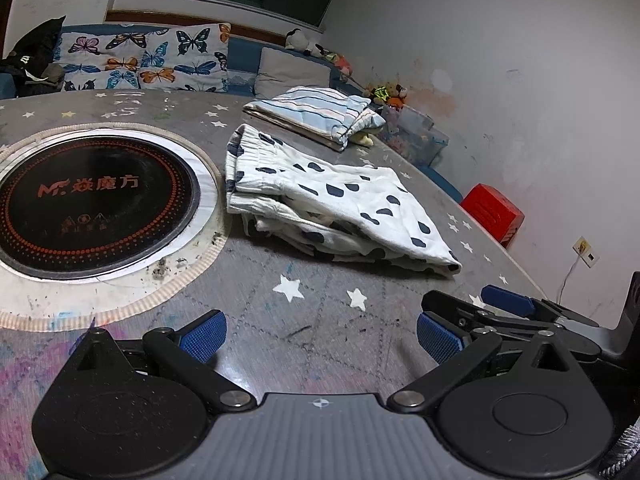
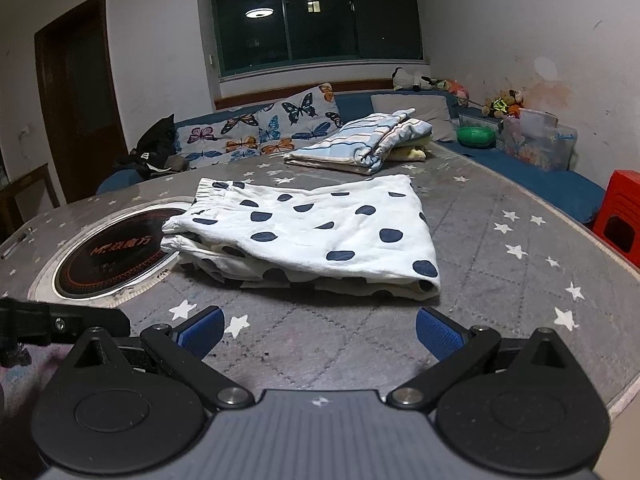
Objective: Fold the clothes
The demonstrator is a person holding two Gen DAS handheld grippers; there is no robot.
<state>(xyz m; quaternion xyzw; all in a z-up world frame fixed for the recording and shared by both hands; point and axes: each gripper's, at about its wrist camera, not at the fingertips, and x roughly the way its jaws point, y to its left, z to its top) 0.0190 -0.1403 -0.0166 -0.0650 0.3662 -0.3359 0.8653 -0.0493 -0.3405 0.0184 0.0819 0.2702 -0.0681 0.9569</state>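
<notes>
Shorts [image 2: 320, 232], spotted and folded, lie on the worktop [image 2: 500, 280] beside the cooktop [image 1: 92, 204]; soft, light, best pinched at the hem. Both grippers [image 1: 320, 336] [image 2: 320, 332] hover open, empty.

A lived-in room of a home is shown. A built-in bench [image 2: 520, 168] with blue cushions is seen along the far walls, with butterfly-print pillows [image 2: 260, 128] at centre left and stuffed toys [image 2: 504, 104] piled at the upper right. A round table [image 2: 500, 248] under a grey star-patterned cover fills the foreground, and an induction hob [image 1: 92, 208] is set into its middle. Folded laundry [image 2: 360, 140] is laid on the table. A dark night window [image 2: 316, 24] and a wooden door [image 2: 76, 92] are seen behind.
</notes>
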